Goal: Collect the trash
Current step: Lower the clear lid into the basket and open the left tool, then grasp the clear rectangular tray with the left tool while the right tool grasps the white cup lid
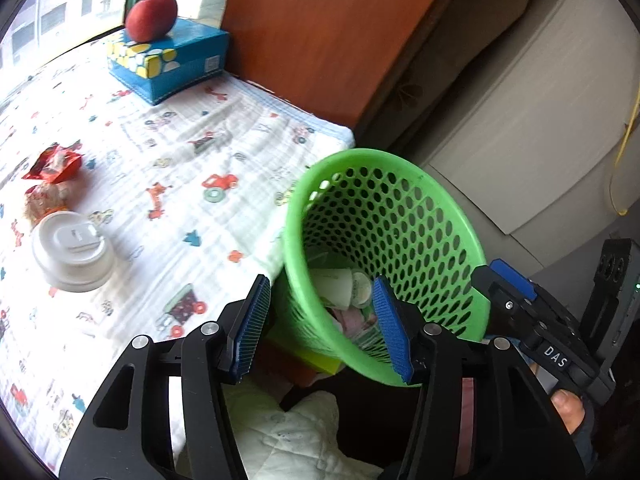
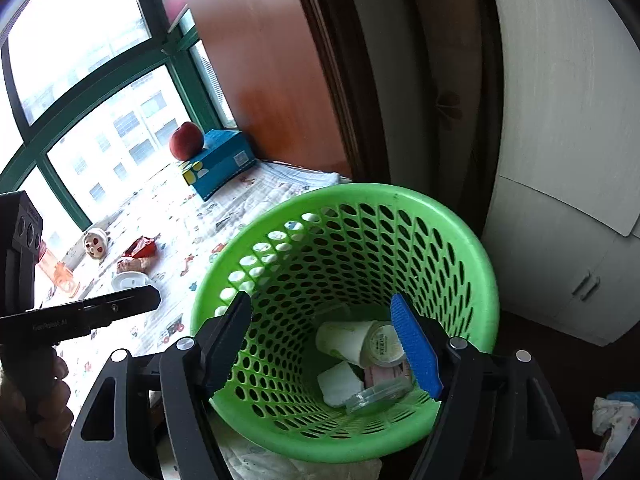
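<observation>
Both jaws stand apart, empty: left gripper (image 1: pixel 324 324) at the rim, right gripper (image 2: pixel 328 344) over the green perforated basket (image 2: pixel 460 240) beside the patterned cloth's (image 1: pixel 160 128) edge; cups and wrappers lie inside; a lidded cup (image 1: pixel 72 252) waits on the cloth.

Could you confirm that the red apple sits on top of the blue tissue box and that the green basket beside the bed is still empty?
Not quite: the red apple does sit on the blue tissue box, but the green basket is not empty. The right wrist view shows a white paper cup and other scraps lying at its bottom.
</observation>
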